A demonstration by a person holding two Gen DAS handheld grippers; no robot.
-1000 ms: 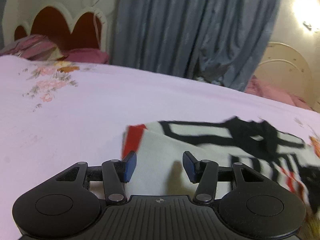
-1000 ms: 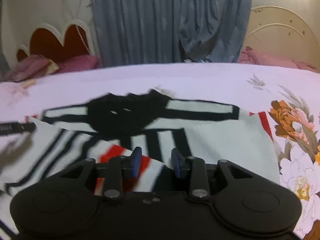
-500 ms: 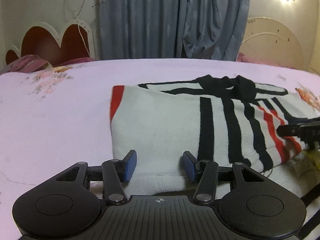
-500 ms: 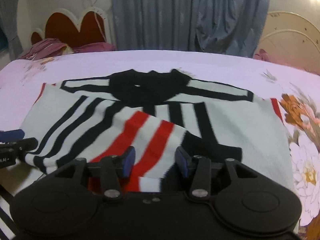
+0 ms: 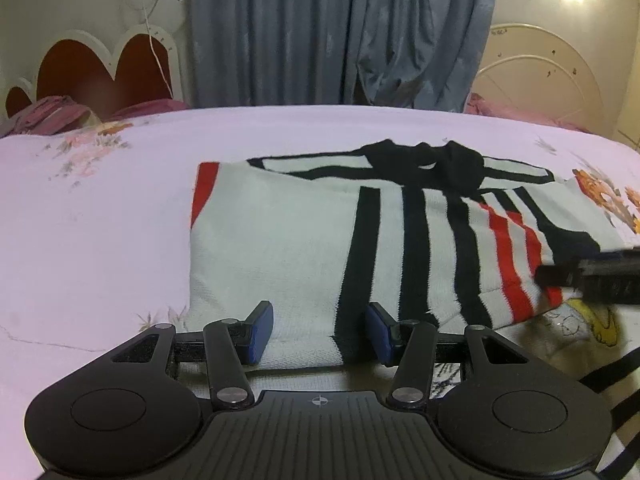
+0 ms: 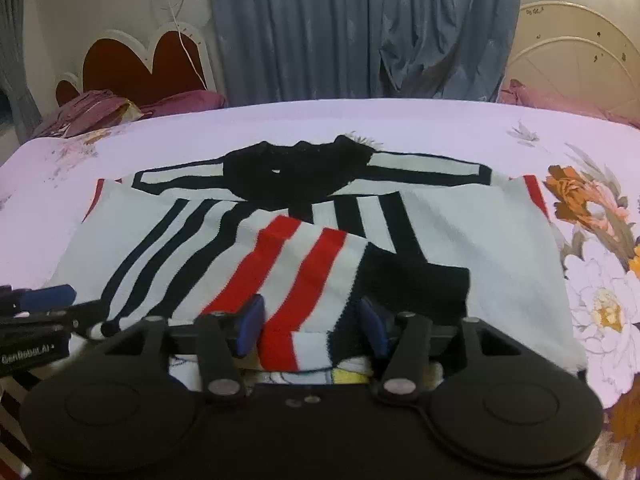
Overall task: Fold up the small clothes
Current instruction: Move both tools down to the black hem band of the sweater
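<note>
A white knit sweater [image 5: 280,240] with black and red stripes and a black collar lies flat on the bed. One red-striped sleeve [image 6: 296,264] is folded across its front. My left gripper [image 5: 320,332] is open at the sweater's near left hem, the cloth lying loose between its blue pads. My right gripper [image 6: 311,326] is at the sleeve's cuff; its jaws are opening, with the cuff between them and not pressed. Each gripper shows in the other's view: the right gripper [image 5: 592,276] at the right edge, the left gripper [image 6: 40,300] at the left edge.
The pink floral bedsheet [image 5: 100,240] spreads all round the sweater. Another garment with a yellow cartoon print [image 5: 596,324] lies under the sweater's near edge. Dark pink pillows [image 6: 100,108] and a scalloped headboard [image 6: 144,64] stand at the far left, grey curtains [image 6: 360,28] behind.
The right jaws have spread apart around the red-striped sleeve cuff. The left gripper's view has swung right, from the sweater's left edge to facing its front; its jaws kept their width.
</note>
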